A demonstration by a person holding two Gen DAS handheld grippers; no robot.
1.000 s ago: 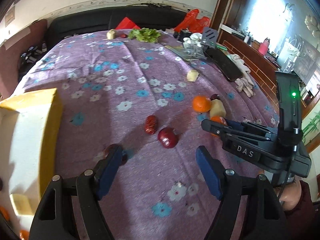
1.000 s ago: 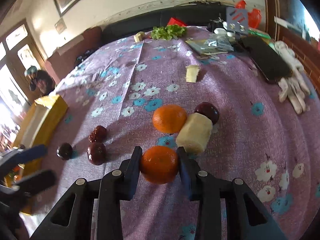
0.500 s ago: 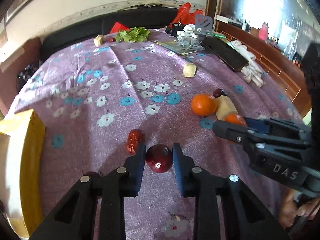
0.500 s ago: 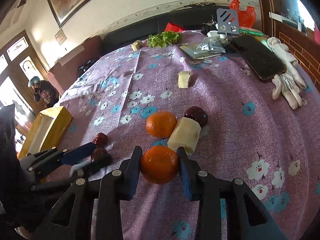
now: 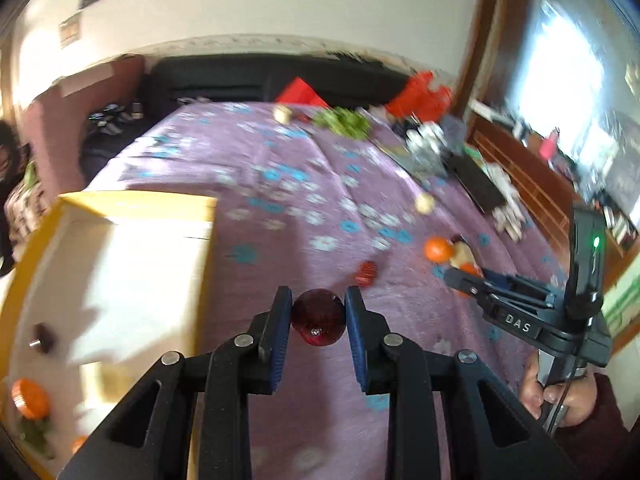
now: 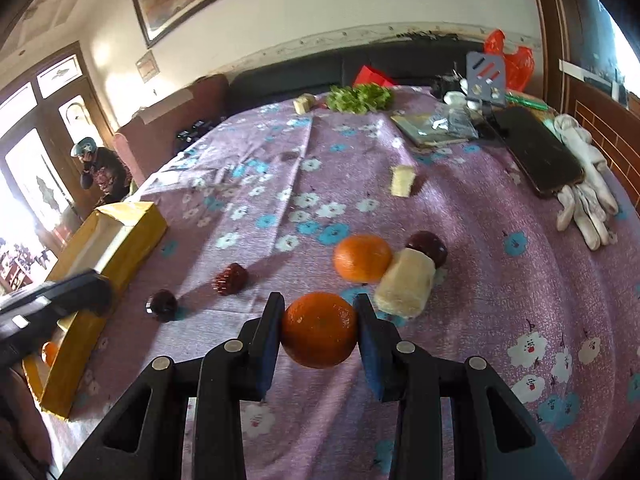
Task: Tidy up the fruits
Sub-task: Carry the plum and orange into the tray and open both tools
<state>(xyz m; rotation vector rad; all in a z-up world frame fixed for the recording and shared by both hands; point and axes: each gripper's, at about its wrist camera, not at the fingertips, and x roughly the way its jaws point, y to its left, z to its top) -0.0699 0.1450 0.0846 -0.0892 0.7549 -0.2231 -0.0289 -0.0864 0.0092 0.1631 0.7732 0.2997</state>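
Note:
My left gripper is shut on a dark red round fruit, held above the purple flowered cloth beside the yellow box. An orange and a dark fruit lie in the box. My right gripper is shut on an orange, just over the cloth. Beyond it lie a second orange, a pale yellow chunk and a dark red fruit. To the left lie a wrinkled red date and a dark fruit.
A black phone and white gloves lie at the right edge. Greens, a pale piece, packets and red bags sit toward the far end. A person stands at the doorway on the left.
My left gripper shut on the dark red fruit, lifted it off the cloth and swung left toward the yellow box. The right gripper kept hold of its orange and rose a little.

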